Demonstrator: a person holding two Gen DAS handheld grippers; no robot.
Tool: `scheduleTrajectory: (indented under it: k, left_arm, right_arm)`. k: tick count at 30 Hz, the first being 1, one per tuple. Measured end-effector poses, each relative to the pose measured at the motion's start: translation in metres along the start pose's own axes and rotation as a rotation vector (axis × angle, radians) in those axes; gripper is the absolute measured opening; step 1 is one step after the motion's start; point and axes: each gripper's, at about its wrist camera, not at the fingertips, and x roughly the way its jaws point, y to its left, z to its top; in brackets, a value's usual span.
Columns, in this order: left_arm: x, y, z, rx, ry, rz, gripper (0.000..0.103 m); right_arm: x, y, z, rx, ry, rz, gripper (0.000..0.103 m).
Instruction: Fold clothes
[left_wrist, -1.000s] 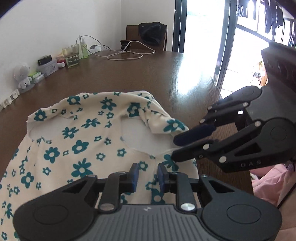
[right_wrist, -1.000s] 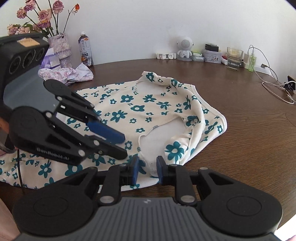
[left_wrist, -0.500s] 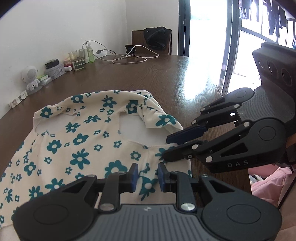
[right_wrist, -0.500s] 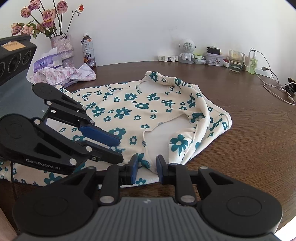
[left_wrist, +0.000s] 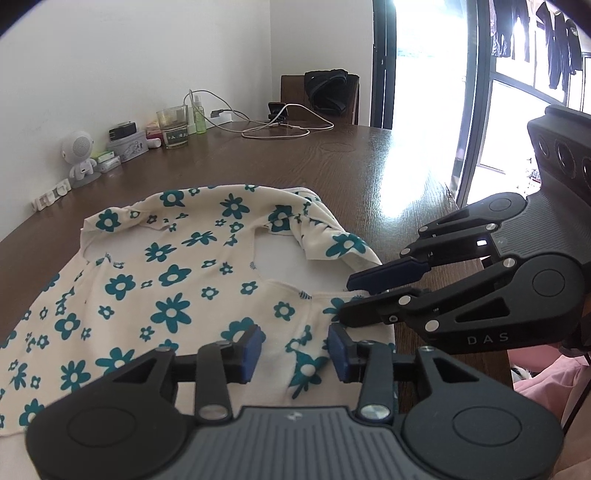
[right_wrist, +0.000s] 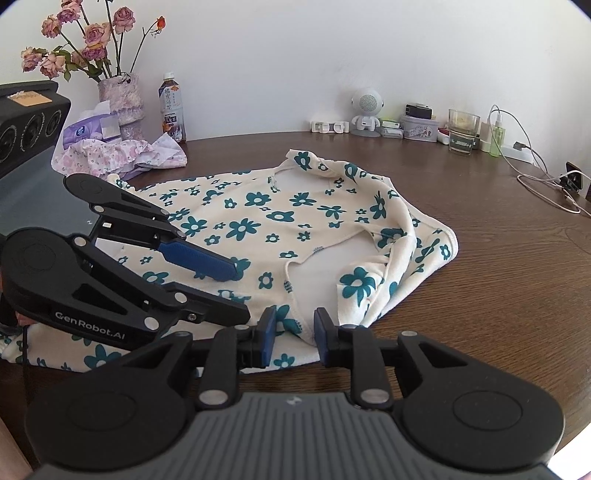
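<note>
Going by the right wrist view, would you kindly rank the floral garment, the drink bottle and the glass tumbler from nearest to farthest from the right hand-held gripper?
1. Floral garment, directly ahead of the right hand-held gripper.
2. Glass tumbler, far right by the wall.
3. Drink bottle, far left by the wall; too close to call against the tumbler.

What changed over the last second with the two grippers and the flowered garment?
The left gripper jaws opened wider over the near hem of the cream garment with teal flowers. The right gripper jaws widened slightly too; cloth lies between both pairs, neither closed on it. Both grippers drew back a little. The garment stayed spread on the brown wooden table.
</note>
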Motion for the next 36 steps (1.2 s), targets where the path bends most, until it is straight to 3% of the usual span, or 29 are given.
scheduleTrajectory:
  k: [9, 36]
  left_arm:
    - [-0.005, -0.002, -0.002, -0.076, -0.001, 0.025, 0.039]
    - [-0.004, -0.013, -0.004, -0.048, -0.007, 0.046, 0.044]
  right_arm:
    - [0.001, 0.002, 0.001, 0.014, 0.001, -0.014, 0.023]
    - [0.004, 0.001, 0.002, 0.014, 0.013, -0.026, 0.024]
